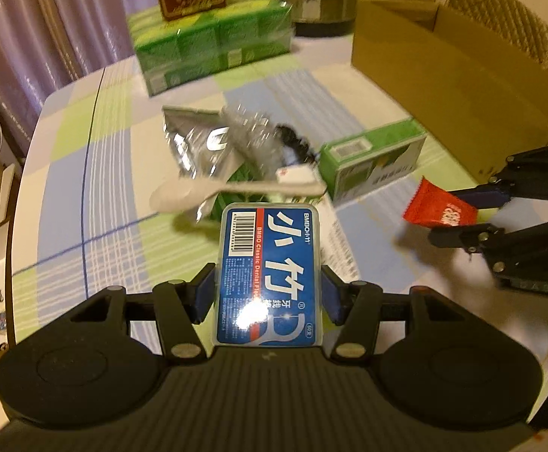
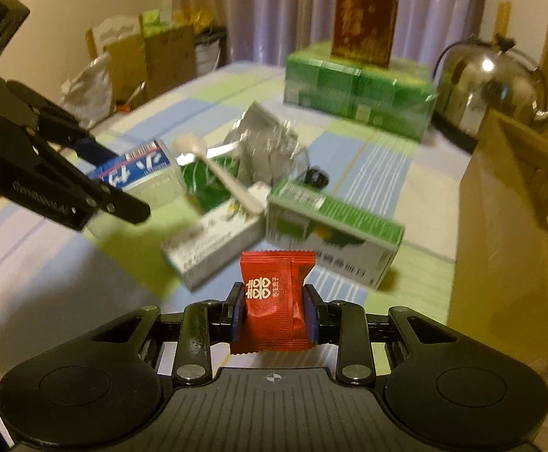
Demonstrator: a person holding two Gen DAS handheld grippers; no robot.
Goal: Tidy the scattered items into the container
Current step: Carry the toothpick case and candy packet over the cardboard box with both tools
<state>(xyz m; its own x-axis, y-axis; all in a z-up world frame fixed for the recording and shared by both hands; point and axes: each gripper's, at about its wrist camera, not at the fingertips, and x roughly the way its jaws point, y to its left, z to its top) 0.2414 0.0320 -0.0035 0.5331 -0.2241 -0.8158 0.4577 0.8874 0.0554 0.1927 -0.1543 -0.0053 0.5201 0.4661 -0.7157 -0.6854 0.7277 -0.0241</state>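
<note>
Left gripper (image 1: pixel 268 293) jaws clamp a floss box (image 1: pixel 268 275); right gripper (image 2: pixel 274 316) jaws clamp a red packet (image 2: pixel 274 301). The carton's (image 1: pixel 458 83) inside is hidden.

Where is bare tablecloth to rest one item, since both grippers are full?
Bare tablecloth lies left of the foil bag, toward the table's rounded edge. Another strip runs between the green cartons and the cardboard box. The middle is crowded: foil bag, white spoon, small green box.
</note>
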